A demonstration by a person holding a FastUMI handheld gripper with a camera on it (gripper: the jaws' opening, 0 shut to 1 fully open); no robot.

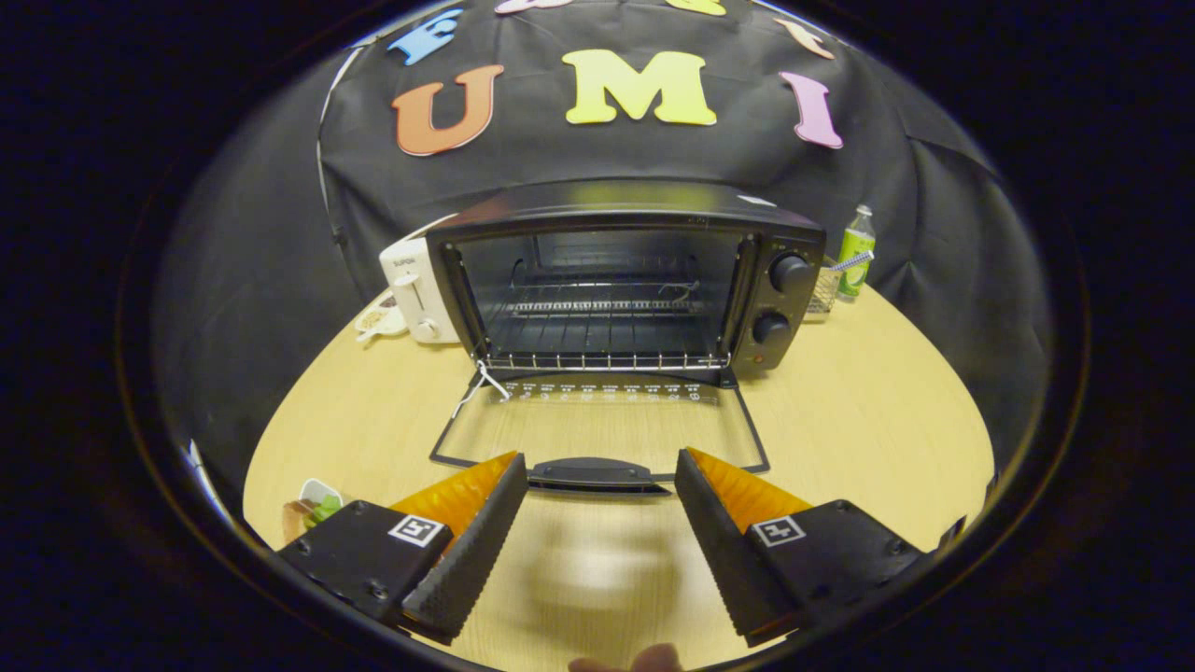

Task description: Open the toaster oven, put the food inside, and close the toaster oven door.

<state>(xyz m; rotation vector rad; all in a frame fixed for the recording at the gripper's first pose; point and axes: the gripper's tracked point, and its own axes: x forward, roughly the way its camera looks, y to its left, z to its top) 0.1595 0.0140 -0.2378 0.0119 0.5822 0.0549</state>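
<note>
**Observer A:** Toaster oven [625,280] status: it stands toward the back of the wooden table [868,420], facing the tool. Its glass door [597,429] is folded fully down and lies flat on the tabletop, so the cavity and its wire rack [605,306] are exposed for loading.

**Observer B:** Tool state?

**Observer A:** The gripper [597,485] has its fingers spread wide with nothing between them. The door handle [593,474] sits just ahead of the fingertips, in line with the gap. I judge the opening step complete, since the door rests at its lowest position.

**Observer B:** Location of the food?

**Observer A:** A small dish with something green and brown [313,509] lies beside the left finger, near the table edge. It is probably the item to load, though it is too small to identify. It is well apart from the oven, presumably so the door can swing down unobstructed.

**Observer B:** Other items?

**Observer A:** A white toaster [415,289] stands just left of the oven; a green bottle [855,252] stands to its right, behind.
</note>
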